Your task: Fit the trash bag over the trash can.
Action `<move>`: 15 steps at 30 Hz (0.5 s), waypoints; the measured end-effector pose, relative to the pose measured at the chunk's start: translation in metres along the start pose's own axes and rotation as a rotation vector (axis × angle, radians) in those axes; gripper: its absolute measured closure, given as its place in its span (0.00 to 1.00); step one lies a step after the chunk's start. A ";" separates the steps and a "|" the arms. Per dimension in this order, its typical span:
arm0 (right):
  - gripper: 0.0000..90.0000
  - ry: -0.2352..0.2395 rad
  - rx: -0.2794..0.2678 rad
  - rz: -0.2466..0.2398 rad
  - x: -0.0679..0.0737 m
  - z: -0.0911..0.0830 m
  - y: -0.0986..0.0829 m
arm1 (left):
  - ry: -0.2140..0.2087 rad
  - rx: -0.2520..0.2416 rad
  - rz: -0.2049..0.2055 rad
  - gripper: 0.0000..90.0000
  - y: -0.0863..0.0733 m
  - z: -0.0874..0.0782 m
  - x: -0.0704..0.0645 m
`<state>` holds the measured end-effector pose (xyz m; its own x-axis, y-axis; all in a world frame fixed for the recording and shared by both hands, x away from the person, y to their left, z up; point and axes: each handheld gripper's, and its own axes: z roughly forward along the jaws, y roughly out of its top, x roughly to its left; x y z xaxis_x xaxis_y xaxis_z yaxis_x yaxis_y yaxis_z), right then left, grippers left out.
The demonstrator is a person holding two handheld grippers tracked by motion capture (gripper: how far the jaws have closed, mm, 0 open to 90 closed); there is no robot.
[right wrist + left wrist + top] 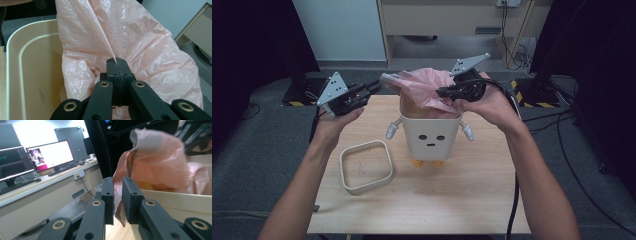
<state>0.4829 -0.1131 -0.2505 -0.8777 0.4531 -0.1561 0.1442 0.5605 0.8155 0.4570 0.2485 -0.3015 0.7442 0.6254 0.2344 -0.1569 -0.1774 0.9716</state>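
Cream plastic bin (430, 135) at the middle of the wooden counter (472, 200): square, smooth-walled, rounded at the rim, with a printed face, two small white arm-shaped knobs and orange feet. Thin pink plastic bag (424, 87), crinkled and translucent, bunched in the mouth of the bin and rising above its rim; in the right gripper view (150, 57), draped down inside the bin beside its pale inner wall (27, 75).

Cream square ring (366, 166) with rounded corners, flat on the counter just left of the bin, apart from it.

Left gripper (373, 87), black with a grey three-cornered plate, held left of the bin and above its rim. In the left gripper view (118, 200), jaws parted by a narrow gap, with a fold of the bag (160, 157) lying in that gap; whether the pads press on the film cannot be told.

Right gripper (443, 92), above the right rear corner of the bin. In the right gripper view (117, 68), jaws pressed fully together on a pinched pleat of the bag, the film fanning out above the tips.
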 end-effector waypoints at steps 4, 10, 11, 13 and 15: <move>1.00 -0.001 0.003 0.000 0.000 0.001 0.000 | -0.007 -0.028 0.008 0.88 0.003 -0.002 0.001; 1.00 0.002 0.002 0.000 0.000 0.001 0.000 | -0.026 -0.034 0.006 0.87 0.004 0.001 0.000; 1.00 0.000 0.004 -0.001 0.000 0.001 0.000 | -0.027 -0.031 0.011 0.87 0.005 0.002 0.001; 1.00 0.003 0.005 -0.004 0.000 0.001 -0.001 | -0.028 -0.029 0.018 0.86 0.005 0.005 0.001; 1.00 0.003 0.005 -0.004 0.001 0.001 0.000 | -0.030 -0.030 0.015 0.86 0.006 0.006 0.001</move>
<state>0.4829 -0.1122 -0.2517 -0.8795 0.4489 -0.1582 0.1429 0.5660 0.8119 0.4609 0.2442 -0.2958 0.7611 0.5994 0.2478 -0.1867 -0.1634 0.9687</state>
